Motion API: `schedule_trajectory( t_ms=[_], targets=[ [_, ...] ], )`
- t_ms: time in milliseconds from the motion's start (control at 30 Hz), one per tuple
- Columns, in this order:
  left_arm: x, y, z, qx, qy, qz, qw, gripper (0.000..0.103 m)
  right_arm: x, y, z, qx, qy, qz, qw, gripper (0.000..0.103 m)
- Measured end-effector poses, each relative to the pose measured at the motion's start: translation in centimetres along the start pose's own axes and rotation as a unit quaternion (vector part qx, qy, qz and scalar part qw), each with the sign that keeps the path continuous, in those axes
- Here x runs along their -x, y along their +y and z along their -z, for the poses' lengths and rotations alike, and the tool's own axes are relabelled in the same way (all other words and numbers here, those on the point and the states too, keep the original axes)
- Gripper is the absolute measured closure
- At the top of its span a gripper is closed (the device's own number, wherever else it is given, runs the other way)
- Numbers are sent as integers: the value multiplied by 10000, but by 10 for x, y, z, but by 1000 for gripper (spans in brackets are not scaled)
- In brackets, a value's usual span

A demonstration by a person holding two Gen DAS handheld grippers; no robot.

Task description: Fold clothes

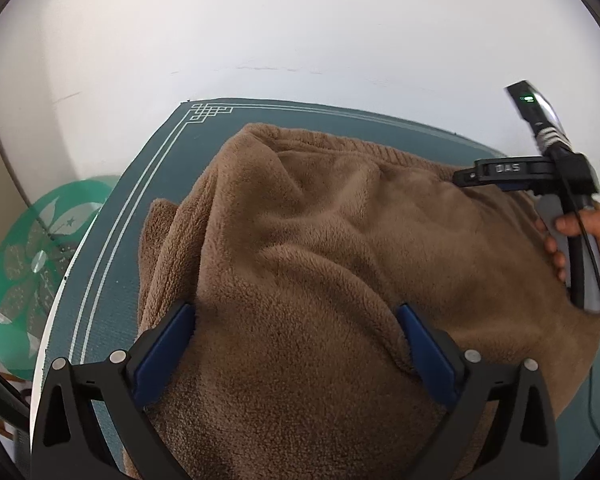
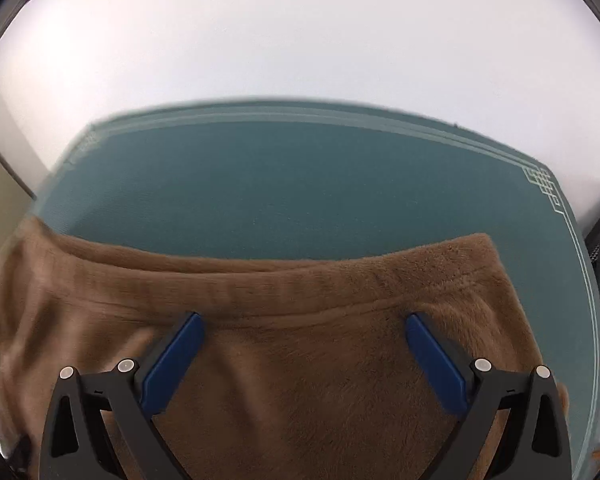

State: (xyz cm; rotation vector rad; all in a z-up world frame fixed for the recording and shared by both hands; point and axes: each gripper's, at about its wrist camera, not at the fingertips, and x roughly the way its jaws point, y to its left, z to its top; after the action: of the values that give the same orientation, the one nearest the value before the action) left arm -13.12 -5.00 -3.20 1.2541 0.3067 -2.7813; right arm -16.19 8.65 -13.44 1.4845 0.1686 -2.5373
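While a brown garment (image 1: 320, 248) lies rumpled on the green surface (image 2: 300, 184), nothing is gripped. Left tool (image 1: 296, 320) and right tool (image 2: 304, 328) are held agape above it.

The brown garment (image 1: 300, 248) is thick fleece cloth, soft and fuzzy, with a ribbed band (image 2: 260, 284). The teal mat (image 2: 300, 184) looks matt and finely textured. The gripper fingers (image 1: 168, 344) have smooth blue pads on black matt plastic, with shiny metal pins.
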Motion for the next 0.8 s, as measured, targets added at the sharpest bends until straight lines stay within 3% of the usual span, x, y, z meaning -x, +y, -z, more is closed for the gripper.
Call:
schedule_trajectory(
  t_ms=[100, 233, 333, 500, 633, 800],
  targets=[
    [3, 6, -1, 155, -76, -27, 9998, 1, 20, 20, 3, 70, -232, -261, 9994, 1],
    [4, 11, -4, 253, -93, -77, 9996, 1, 10, 52, 4, 262, -50, -545, 9982, 1],
    [1, 7, -1, 165, -19, -129, 9998, 1, -14, 65, 4, 233, 186, -465, 9985, 1],
    [-3, -2, 3, -96, -15, -297, 9995, 1, -34, 84, -2, 388, 149, -197, 9989, 0],
    [-4, 1, 3, -80, -15, -238, 9997, 1, -32, 81, -4, 299, 118, -425, 9986, 0],
    [-5, 2, 3, -109, -21, -241, 9996, 1, 25, 49, 27, -273, -132, -910, 9954, 0]
  ],
)
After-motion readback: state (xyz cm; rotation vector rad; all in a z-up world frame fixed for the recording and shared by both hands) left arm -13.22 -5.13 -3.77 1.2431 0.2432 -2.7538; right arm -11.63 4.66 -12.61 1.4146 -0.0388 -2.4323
